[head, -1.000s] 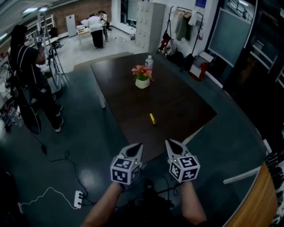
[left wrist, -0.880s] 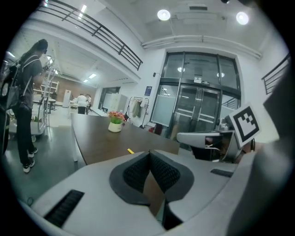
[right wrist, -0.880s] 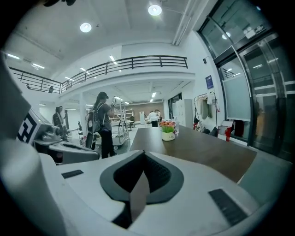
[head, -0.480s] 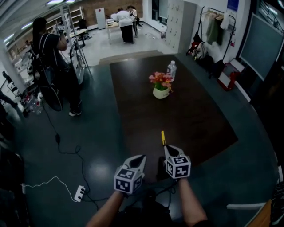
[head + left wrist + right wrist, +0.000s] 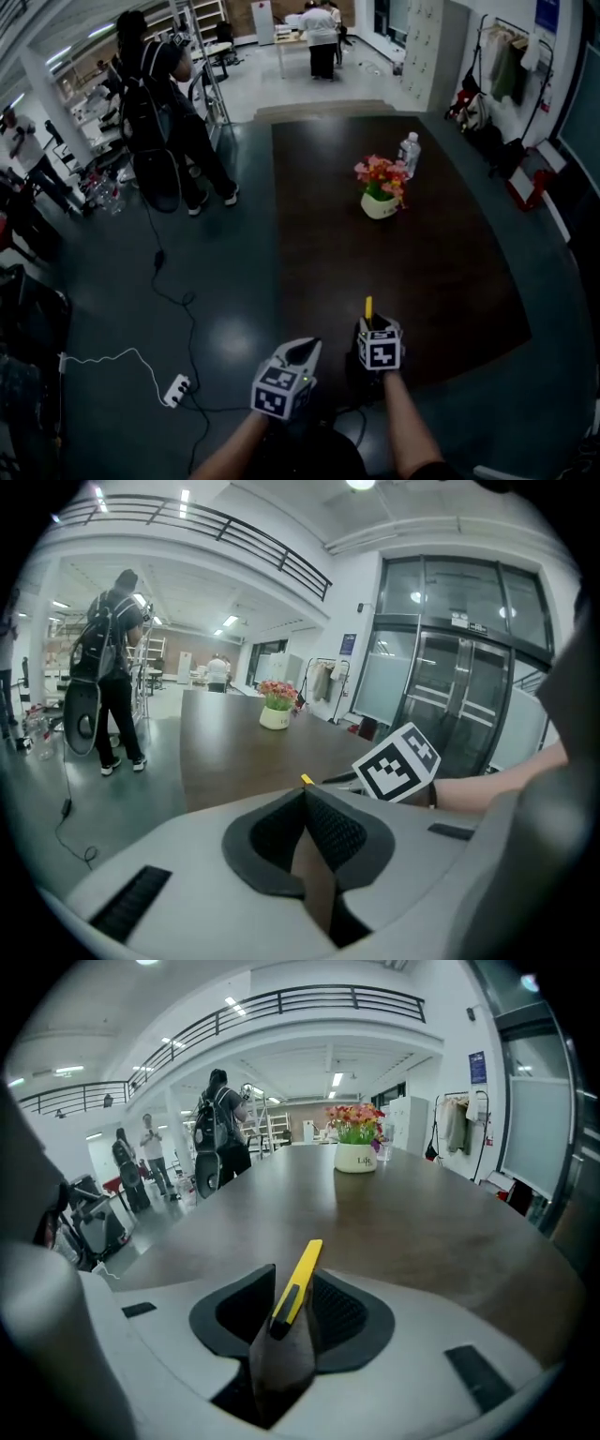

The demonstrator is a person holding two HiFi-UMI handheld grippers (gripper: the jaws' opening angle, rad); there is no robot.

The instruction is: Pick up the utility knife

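The yellow utility knife (image 5: 368, 307) lies on the dark brown table (image 5: 431, 272) close to its near edge. My right gripper (image 5: 371, 324) is low over that edge, and the knife's near end (image 5: 298, 1283) sits in the narrow gap between its jaws. The jaws are opening and the pads do not seem to press on the knife. My left gripper (image 5: 306, 344) hangs beside it, to the left and short of the table, with its jaws (image 5: 305, 791) shut and nothing in them. The left gripper view catches the knife's yellow tip (image 5: 306, 780) and the right gripper's marker cube (image 5: 397, 764).
A white pot of flowers (image 5: 379, 202) and a water bottle (image 5: 409, 152) stand far back on the table. On the floor to the left lie a power strip (image 5: 176, 390) and cables. A person with a backpack (image 5: 155, 103) stands at the far left, others farther off.
Both grippers have moved forward and down to the table's near edge. The right one has come up to the knife, whose end now lies between its jaws.
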